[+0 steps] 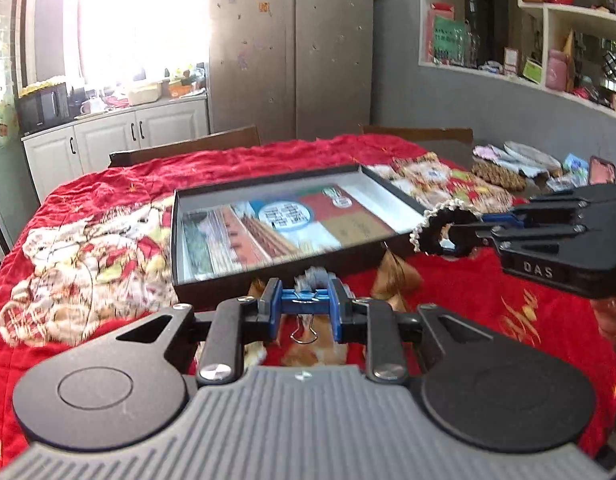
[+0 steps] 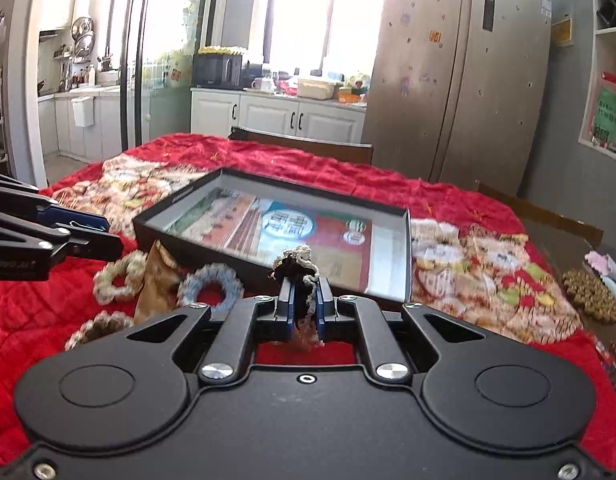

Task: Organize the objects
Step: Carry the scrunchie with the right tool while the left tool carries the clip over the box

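- Your left gripper (image 1: 305, 304) is clamped on a blue binder clip (image 1: 306, 299), whose wire handles hang down between the blue pads; it sits just in front of the near wall of the black tray (image 1: 268, 276).
- Below and beside it, on the red quilted cover (image 1: 236, 164) of the surface, lie three loose scrunchies: a cream scrunchie (image 2: 120, 276), a blue-grey scrunchie (image 2: 210, 285) and a brownish one (image 2: 100, 326) nearest you, with a tan paper piece (image 2: 154, 284) among them.
- The tray rests open in the middle of the surface, with a printed sheet (image 1: 284, 224) flat inside it.
- Your right gripper (image 2: 305, 306) is pressed together on a black scrunchie (image 1: 443, 228) with pale beaded trim. In the left wrist view the scrunchie hangs off the fingertips at the tray's near right corner, clear of the cover.
- Far right, past the cover's edge, a beaded brown mat (image 2: 589, 294) and some pale cloths (image 1: 519, 156) lie on the bare surface.
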